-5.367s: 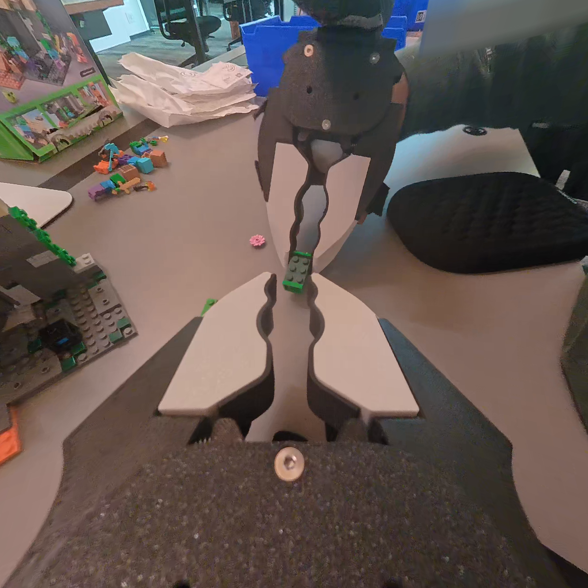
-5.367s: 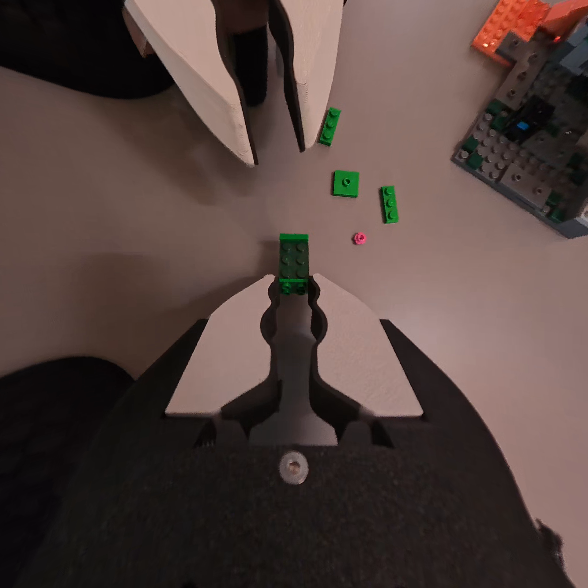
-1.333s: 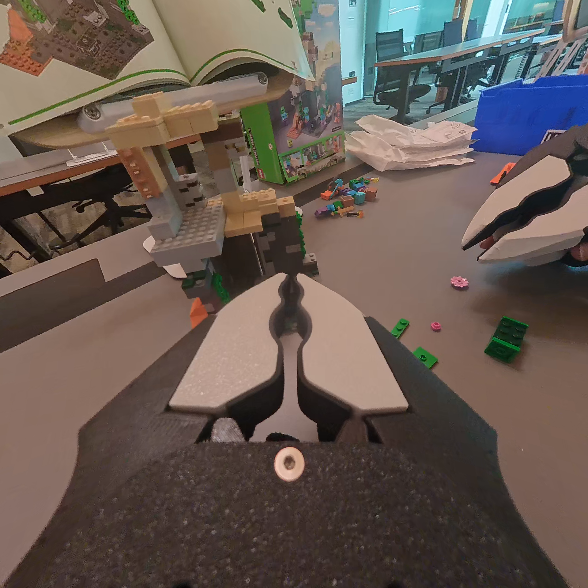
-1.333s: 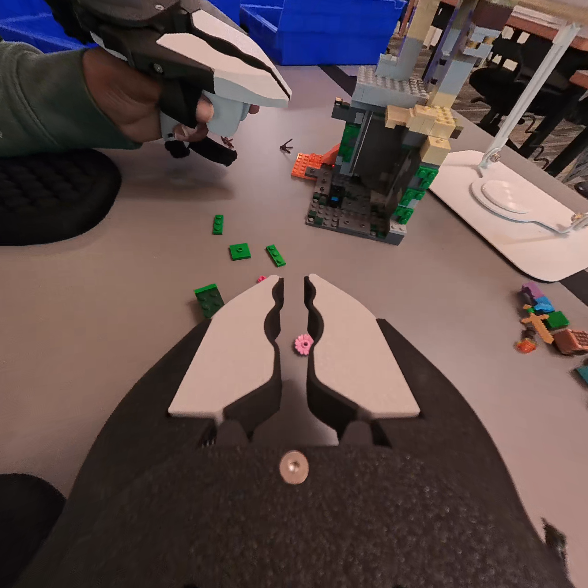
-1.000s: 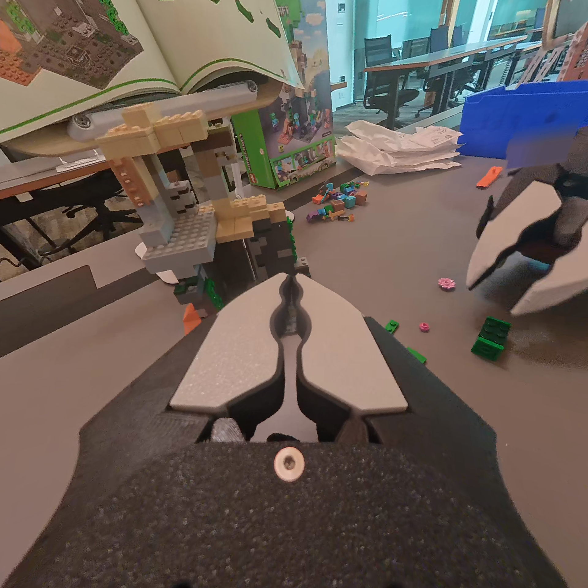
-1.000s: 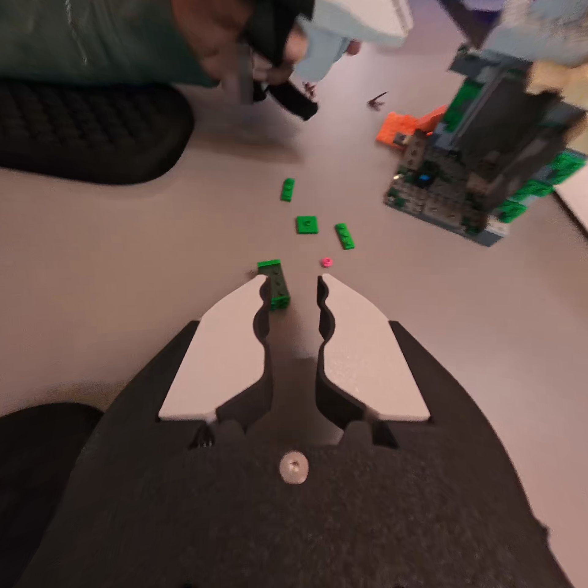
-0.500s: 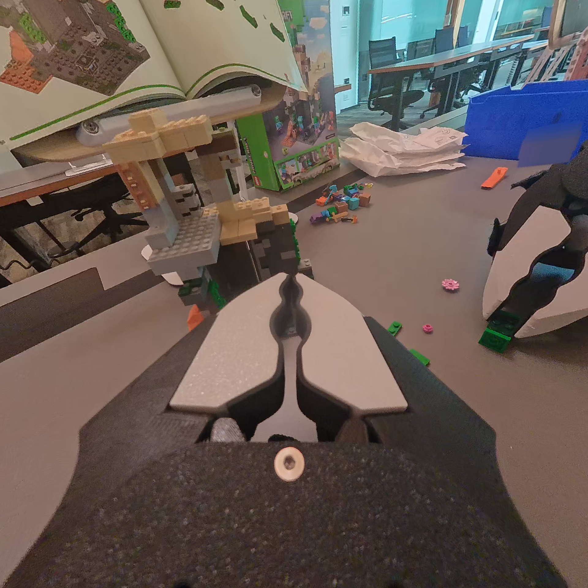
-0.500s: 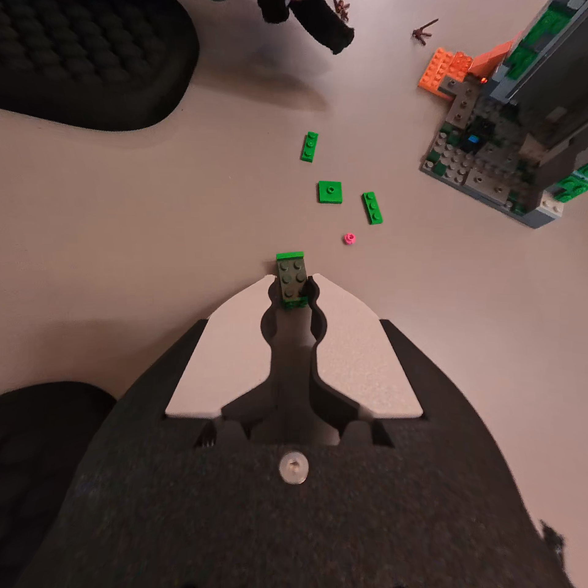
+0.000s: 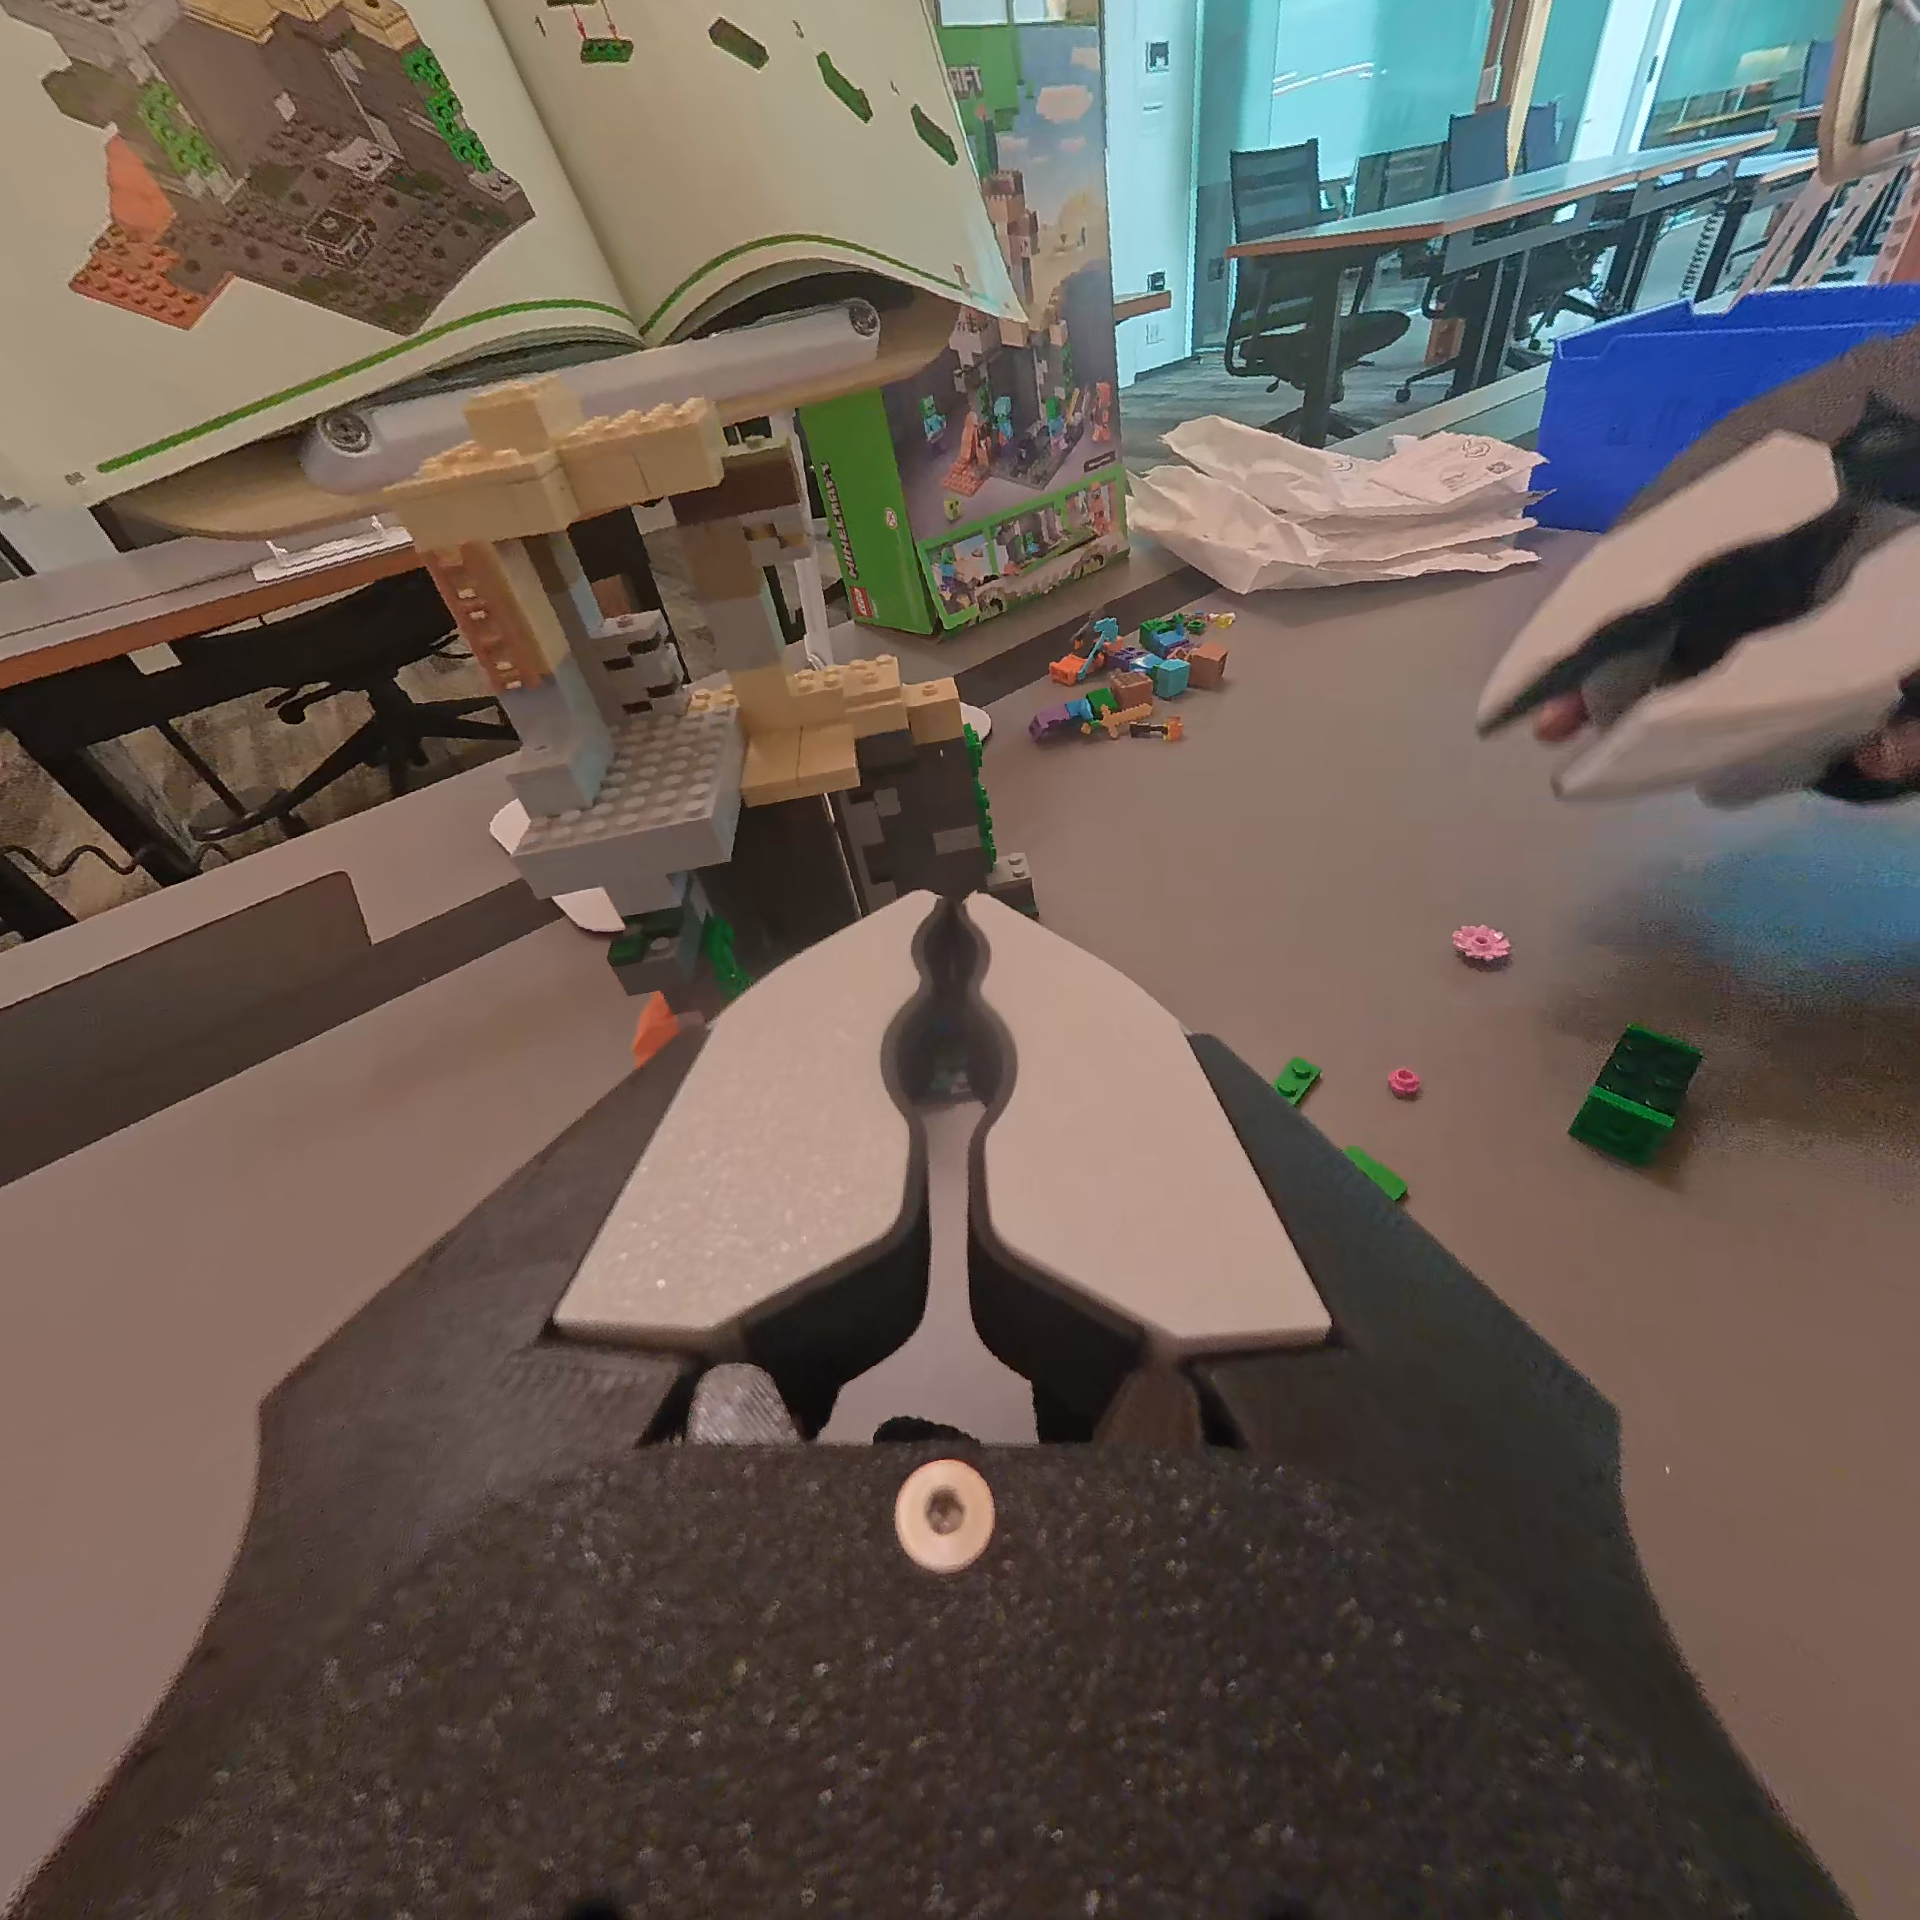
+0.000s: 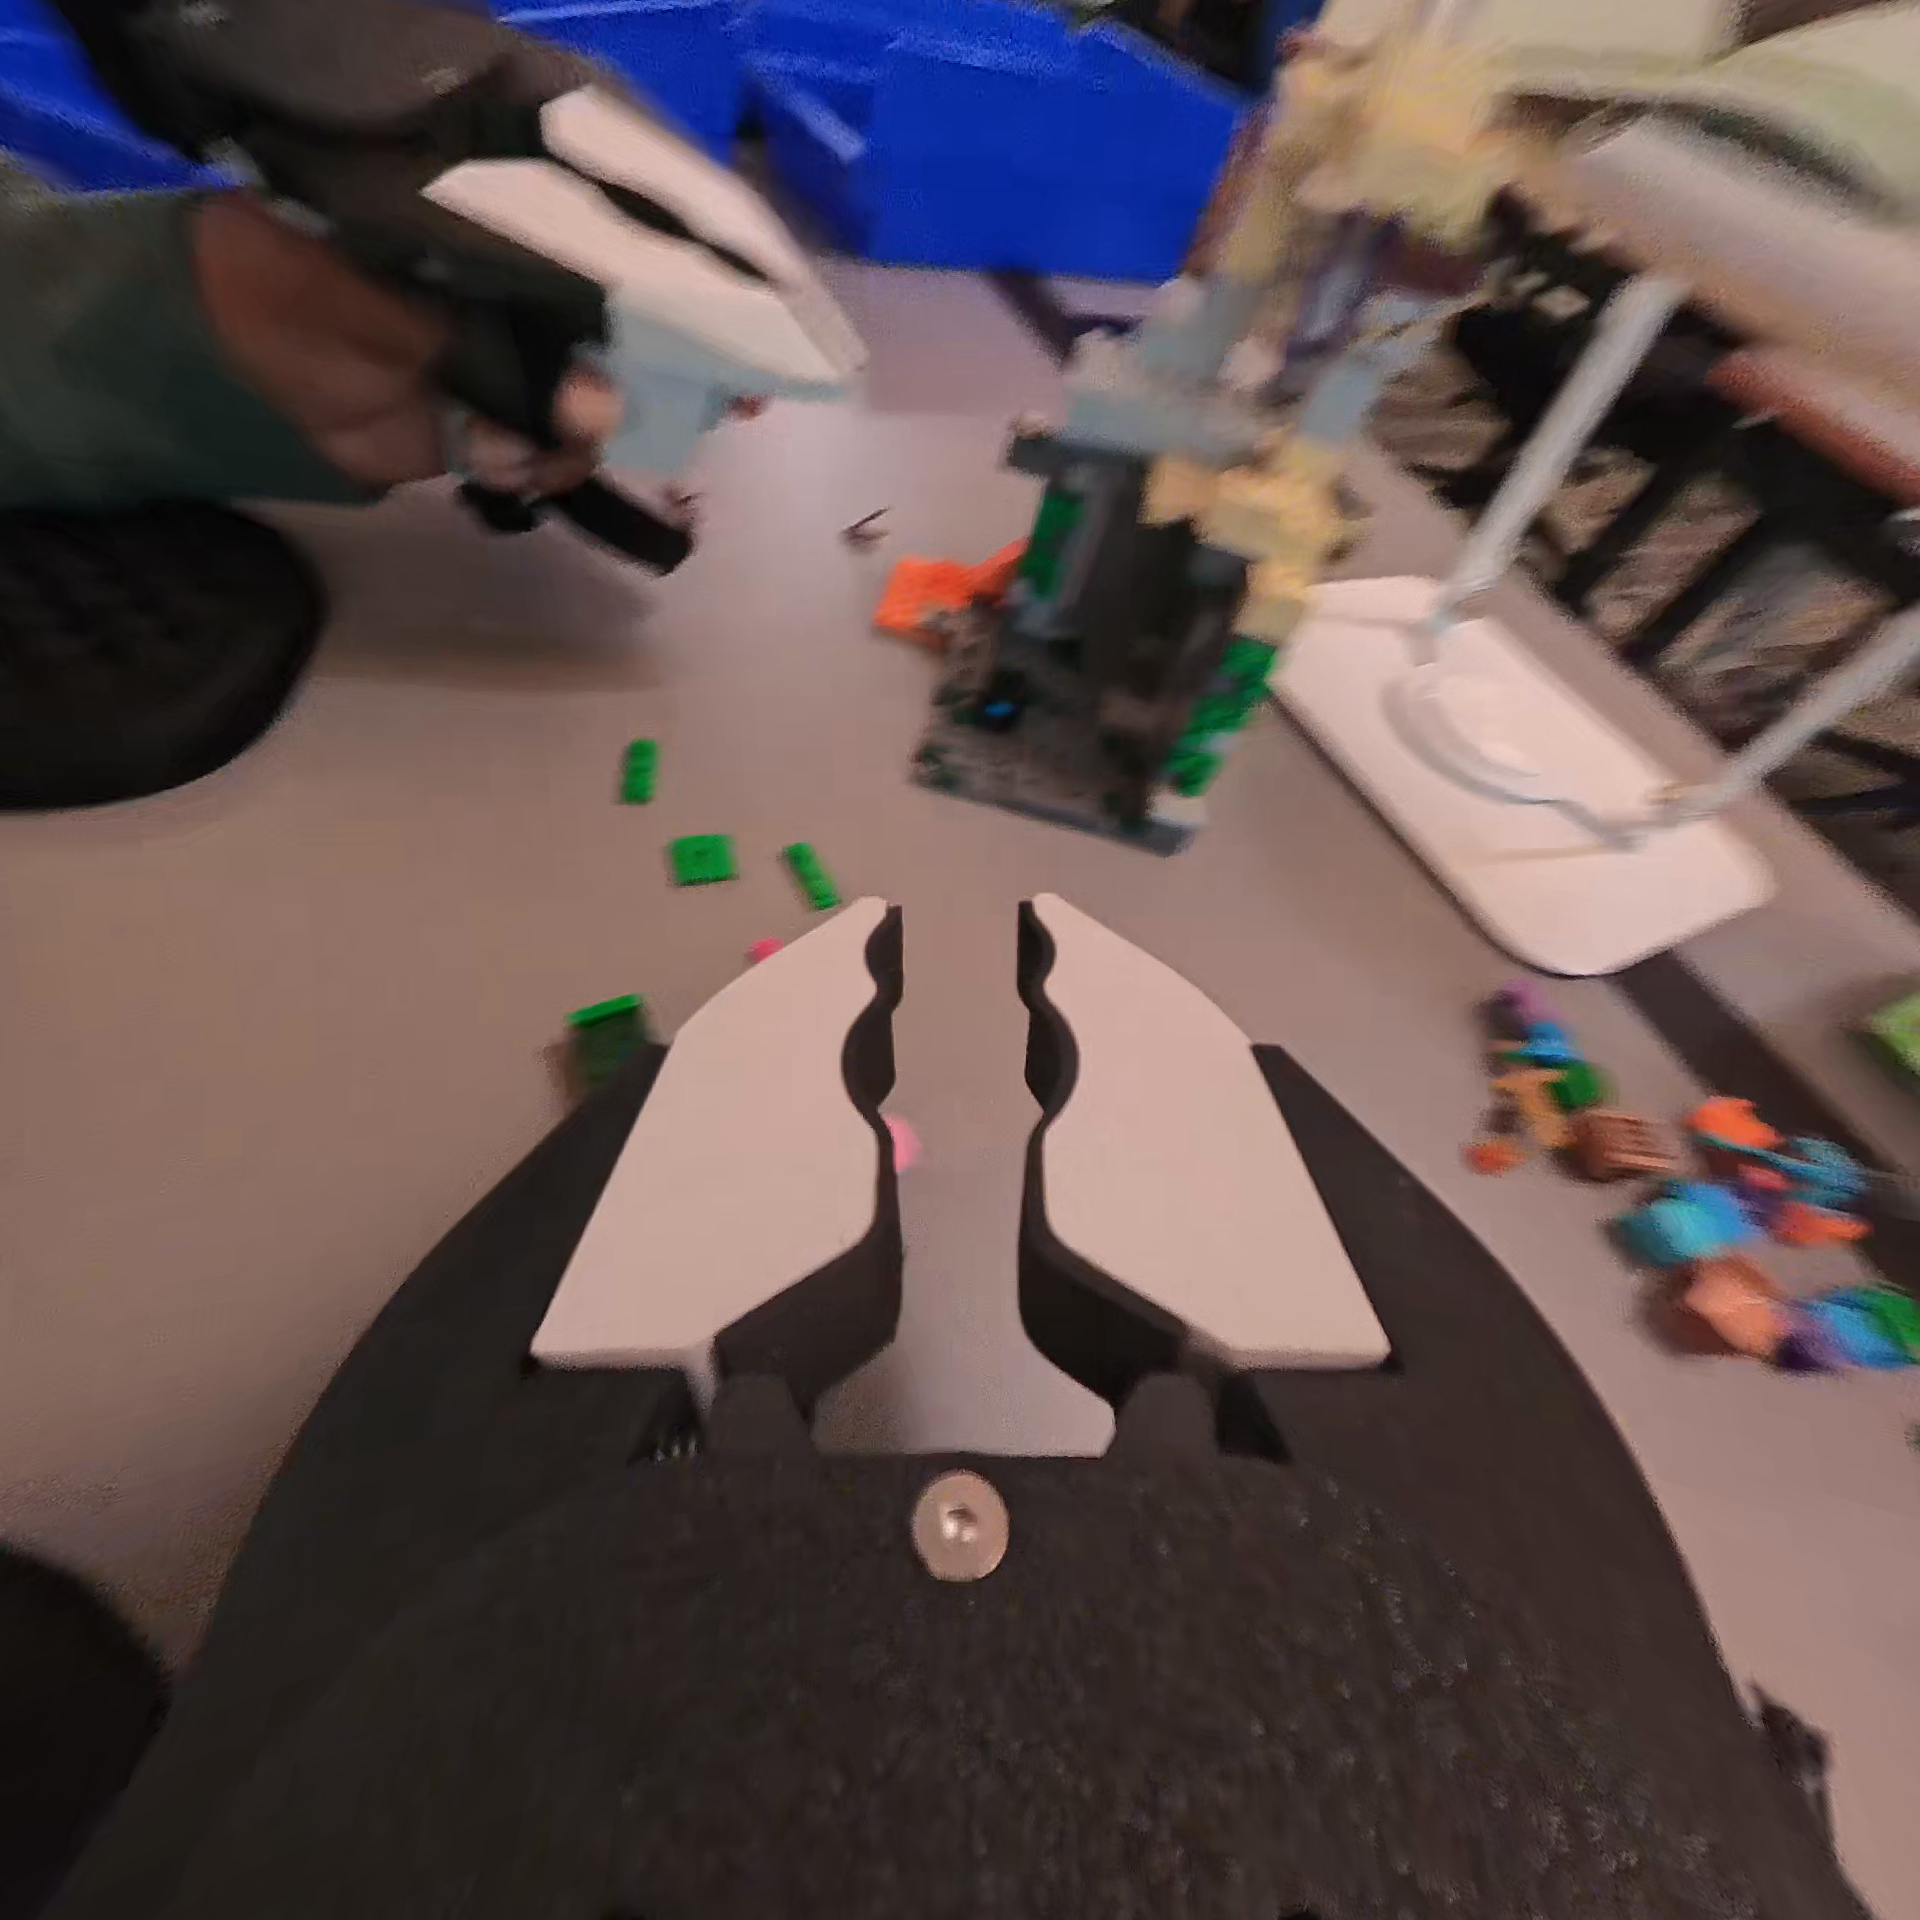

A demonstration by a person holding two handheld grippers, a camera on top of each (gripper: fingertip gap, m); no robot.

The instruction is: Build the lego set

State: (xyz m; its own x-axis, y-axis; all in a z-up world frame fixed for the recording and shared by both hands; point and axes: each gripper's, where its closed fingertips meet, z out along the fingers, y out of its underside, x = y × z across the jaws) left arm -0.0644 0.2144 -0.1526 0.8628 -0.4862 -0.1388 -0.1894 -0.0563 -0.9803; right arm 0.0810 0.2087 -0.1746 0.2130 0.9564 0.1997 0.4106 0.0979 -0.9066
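The partly built lego model [image 9: 727, 727], grey, tan and dark with green trim, stands on the grey table just beyond my left gripper [image 9: 948, 912], which is shut with nothing seen in it. A dark green brick with a bright green plate [image 9: 1636, 1091] lies on the table at the right. My right gripper [image 10: 956, 914] is open and empty above the table; it also shows in the left wrist view [image 9: 1714, 665]. In the blurred right wrist view the green brick [image 10: 608, 1029] lies left of the fingers, and the model [image 10: 1122, 644] stands ahead.
Small green plates [image 10: 701, 860] and pink pieces [image 9: 1481, 943] lie loose on the table. A pile of coloured pieces [image 9: 1132, 675], the set's box [image 9: 987, 436], white bags [image 9: 1340, 509] and blue bins [image 9: 1704, 384] stand behind. An open instruction book [image 9: 416, 156] sits on a white stand [image 10: 1507, 790]. A black cushion [image 10: 135, 644] lies left. About 15 centimeters separates my left fingertips from my right. Measured from the fingertips, the green brick [image 10: 608, 1029] is 8 centimeters or so from the right gripper and 15 centimeters from the left. Look for it in the left wrist view [image 9: 1643, 1097] too.
My right gripper was closed around the green brick on the table; it has since opened, left the brick lying there and lifted up and back. My left gripper has stayed shut and almost still.
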